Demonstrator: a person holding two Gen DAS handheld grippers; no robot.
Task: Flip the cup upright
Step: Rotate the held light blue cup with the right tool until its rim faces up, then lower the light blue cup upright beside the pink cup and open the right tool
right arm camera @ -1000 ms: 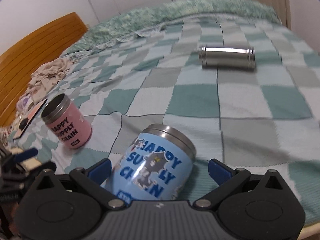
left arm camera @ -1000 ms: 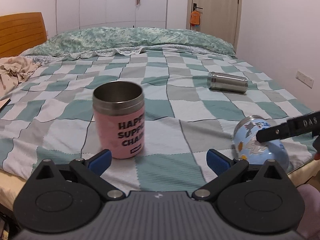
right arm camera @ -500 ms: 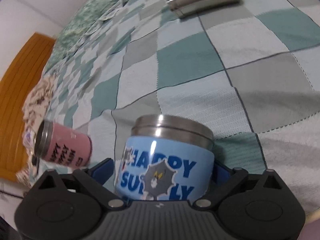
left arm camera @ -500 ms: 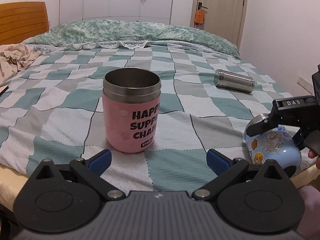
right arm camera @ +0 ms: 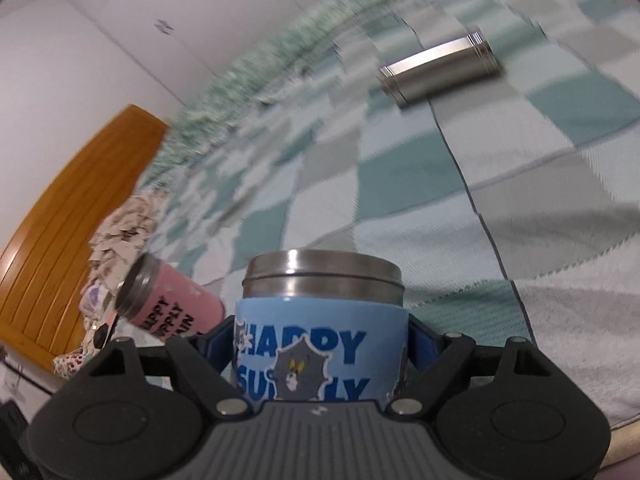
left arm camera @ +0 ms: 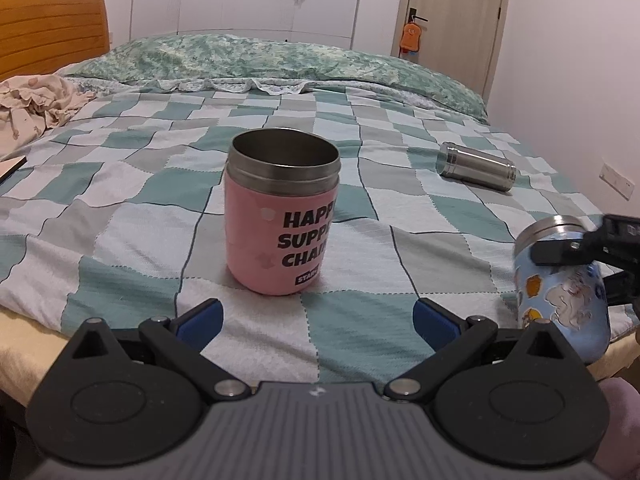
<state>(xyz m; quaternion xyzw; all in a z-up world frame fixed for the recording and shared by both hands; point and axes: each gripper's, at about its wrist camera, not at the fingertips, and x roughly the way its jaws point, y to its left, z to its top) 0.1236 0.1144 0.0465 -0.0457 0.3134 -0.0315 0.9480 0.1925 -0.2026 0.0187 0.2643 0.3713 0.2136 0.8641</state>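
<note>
Checkered bed (left arm camera: pixel 440 240); right claw (right arm camera: pixel 320 344) clamped on blue cup (right arm camera: pixel 320 320); left claw (left arm camera: pixel 316 316) apart.

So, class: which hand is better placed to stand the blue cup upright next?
Right. The right gripper already clamps the blue cup, nearly upright near the bed edge; the left gripper is open and empty, facing the upright pink cup.

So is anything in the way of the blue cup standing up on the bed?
Nothing visible blocks it. The right tool grips the blue cup on both sides. The pink cup stands apart to its left, the steel cup lies farther back on the bed.
</note>
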